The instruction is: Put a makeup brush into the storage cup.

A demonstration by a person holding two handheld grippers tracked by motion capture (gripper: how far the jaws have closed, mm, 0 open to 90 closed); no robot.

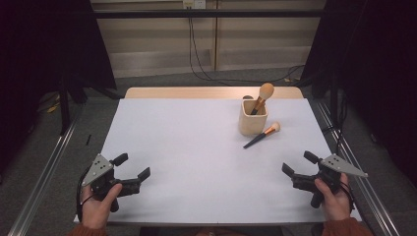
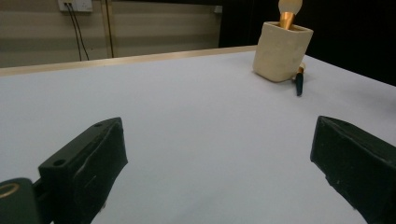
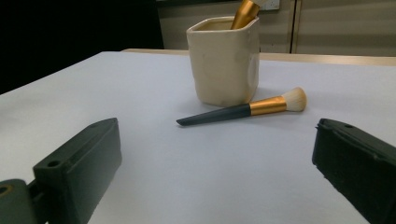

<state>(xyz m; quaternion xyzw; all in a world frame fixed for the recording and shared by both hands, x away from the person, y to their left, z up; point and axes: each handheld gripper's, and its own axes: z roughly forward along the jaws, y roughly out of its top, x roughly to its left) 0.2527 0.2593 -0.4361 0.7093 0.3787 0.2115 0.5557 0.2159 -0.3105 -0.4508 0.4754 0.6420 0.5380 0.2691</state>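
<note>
A: Lying flat on the white table, just beside the cream holder, is the loose brush, its bristle end pointing toward the right edge and its dark handle tip pointing back toward the person. A second brush is already standing in the holder, leaning toward the right.

B: And the tools?

A: The right gripper is resting low near the front right corner with its jaws spread wide and nothing between them. The left gripper is sitting at the front left, jaws likewise apart and empty. Both are well apart from the brush.

B: So what is likely going wrong from here?

A: In the right gripper view the brush is lying almost touching the holder. I am judging that a wide approach could be knocking the holder with the outer jaw and tipping it, spilling the standing brush.

B: Anything about the brush itself?

A: The handle is looking slim and round, so a pinch near the tapered tip may be squirting it sideways or rolling it across the smooth surface. Gripping nearer the gold ferrule seems safer.

B: And at the drop?

A: The standing brush is occupying part of the opening, so the incoming handle could be catching on it or on the rim.
</note>
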